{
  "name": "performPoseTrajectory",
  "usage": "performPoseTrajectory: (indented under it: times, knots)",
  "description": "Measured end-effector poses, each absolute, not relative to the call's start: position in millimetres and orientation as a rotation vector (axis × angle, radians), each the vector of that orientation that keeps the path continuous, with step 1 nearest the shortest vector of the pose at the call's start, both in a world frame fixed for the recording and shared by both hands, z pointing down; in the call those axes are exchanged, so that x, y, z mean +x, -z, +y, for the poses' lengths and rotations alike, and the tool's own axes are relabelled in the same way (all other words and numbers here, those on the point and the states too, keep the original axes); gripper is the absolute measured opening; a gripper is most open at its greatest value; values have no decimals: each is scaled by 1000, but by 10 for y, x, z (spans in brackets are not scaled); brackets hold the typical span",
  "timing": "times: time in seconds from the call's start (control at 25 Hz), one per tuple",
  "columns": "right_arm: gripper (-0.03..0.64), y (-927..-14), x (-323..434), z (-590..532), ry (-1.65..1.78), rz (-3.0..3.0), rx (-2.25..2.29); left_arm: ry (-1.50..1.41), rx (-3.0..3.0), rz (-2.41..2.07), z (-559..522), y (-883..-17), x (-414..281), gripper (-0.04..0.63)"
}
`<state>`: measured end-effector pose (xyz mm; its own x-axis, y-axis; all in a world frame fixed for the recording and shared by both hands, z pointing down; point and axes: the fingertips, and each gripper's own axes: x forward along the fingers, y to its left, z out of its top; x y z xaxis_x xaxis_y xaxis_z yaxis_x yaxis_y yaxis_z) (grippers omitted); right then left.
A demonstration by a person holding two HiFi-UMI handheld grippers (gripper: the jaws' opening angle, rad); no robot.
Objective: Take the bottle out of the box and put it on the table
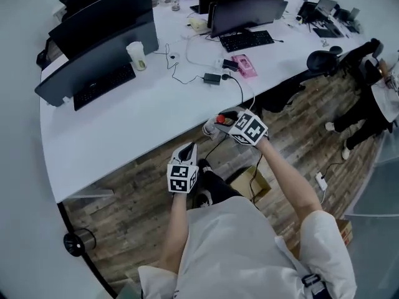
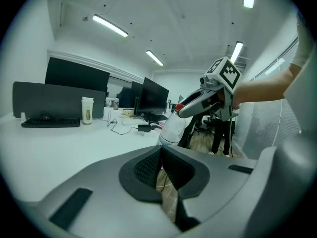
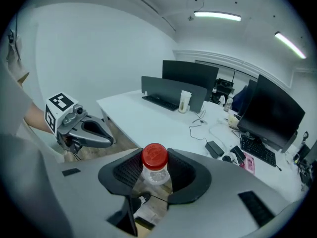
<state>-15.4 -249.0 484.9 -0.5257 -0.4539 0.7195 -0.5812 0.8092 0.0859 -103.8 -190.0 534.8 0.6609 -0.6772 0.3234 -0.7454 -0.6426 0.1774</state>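
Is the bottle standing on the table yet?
No, the red-capped bottle is clamped between the right tongs, held up in the air.

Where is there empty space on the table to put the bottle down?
The biggest bare patch of the white table is the strip along its near edge, between the left keyboard and the floor side. It gets crowded further right, around the cables, black adapter, pink box and second keyboard.
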Motion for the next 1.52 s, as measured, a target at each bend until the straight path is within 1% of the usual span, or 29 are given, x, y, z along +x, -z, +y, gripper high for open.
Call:
performPoseTrajectory:
  times: [0.4,0.76,1.12,1.52]
  knots:
    - [181,-4679,-764,-3527,-198,-2345,632,-306,2481,-1315,-2607,-5295,-1398,15]
    - [181,-4790,-1201,-4308,-172,-2325,506,-297,2360,-1457,-3270,-5342,-1684,15]
    - [183,-5064,-1364,-4680,-203,-2304,442,-305,2291,-1506,-3631,-5470,-1797,15]
    - [184,-5074,-1433,-4851,-278,-2433,575,-311,2233,-1454,-3663,-5796,-1705,15]
